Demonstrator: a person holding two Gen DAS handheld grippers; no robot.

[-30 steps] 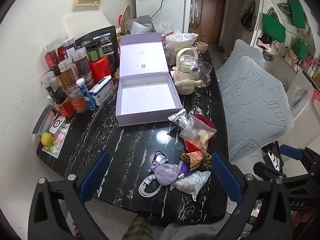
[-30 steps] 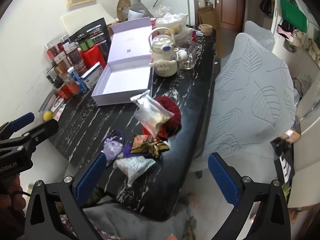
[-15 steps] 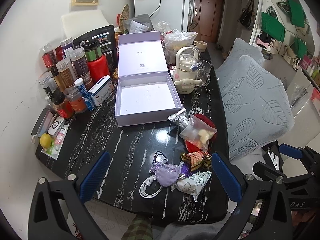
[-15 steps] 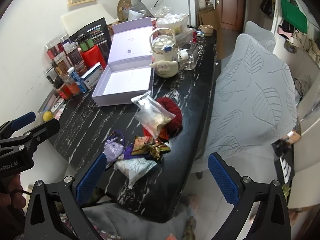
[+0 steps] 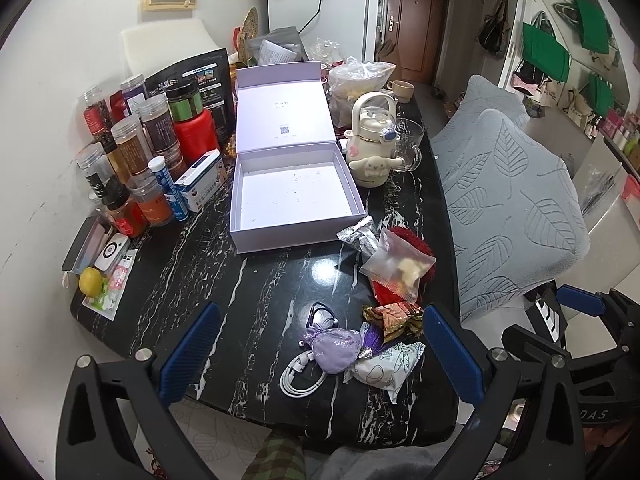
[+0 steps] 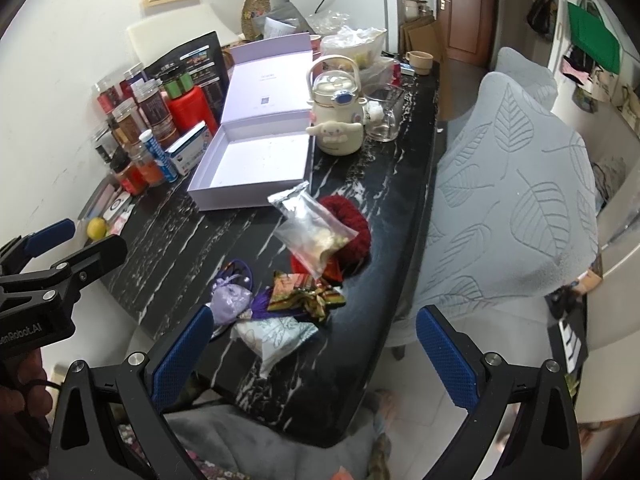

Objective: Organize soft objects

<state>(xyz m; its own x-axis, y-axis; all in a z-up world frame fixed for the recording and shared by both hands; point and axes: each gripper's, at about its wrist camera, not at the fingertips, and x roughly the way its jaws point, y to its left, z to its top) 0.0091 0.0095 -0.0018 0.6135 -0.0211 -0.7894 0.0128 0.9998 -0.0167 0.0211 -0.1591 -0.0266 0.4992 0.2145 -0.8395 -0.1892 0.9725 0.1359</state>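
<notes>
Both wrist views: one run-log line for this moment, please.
left tool: open, empty | right tool: open, empty | lilac box: open, nothing in it | soft pouches: loose on table, none picked yet

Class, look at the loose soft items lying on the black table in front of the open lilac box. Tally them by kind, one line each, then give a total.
Fabric sachets: 2 (lilac pouch, patterned brocade sachet)
Plastic or foil packets: 3 (clear zip bag, silver packet, white printed packet)
Red knitted item: 1
White cable: 1
Total: 7
</notes>
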